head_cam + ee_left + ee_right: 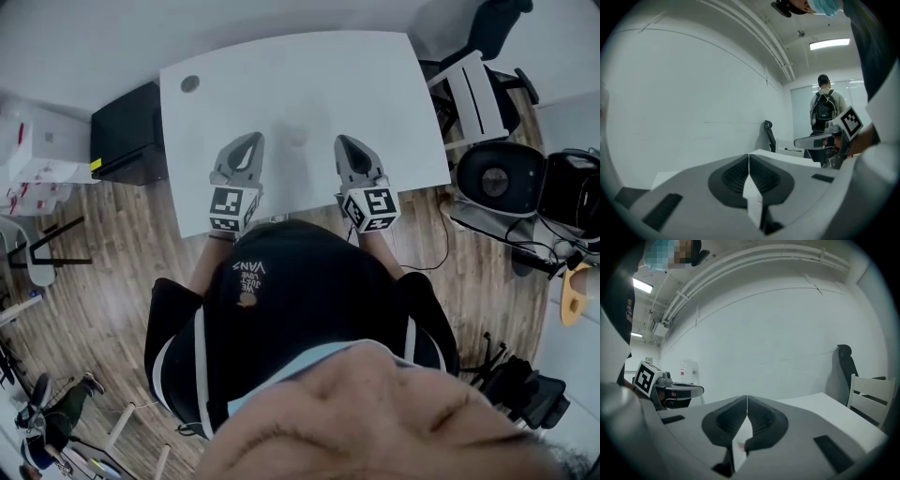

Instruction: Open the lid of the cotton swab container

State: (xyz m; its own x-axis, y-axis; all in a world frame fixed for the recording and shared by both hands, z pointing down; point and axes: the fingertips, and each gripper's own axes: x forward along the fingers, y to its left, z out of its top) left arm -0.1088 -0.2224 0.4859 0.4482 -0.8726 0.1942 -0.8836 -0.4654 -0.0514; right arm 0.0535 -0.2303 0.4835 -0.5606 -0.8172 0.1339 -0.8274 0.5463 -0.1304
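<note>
Table (300, 84) edge (partly) behind left gripper (249, 141)

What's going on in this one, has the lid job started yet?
A person stands at a white table, holding the left gripper and the right gripper side by side over its near part. Both have their jaws shut with nothing between them. No cotton swab container shows in any view, so the opening has not begun.

Dim, bluish, fisheye-warped edges
</note>
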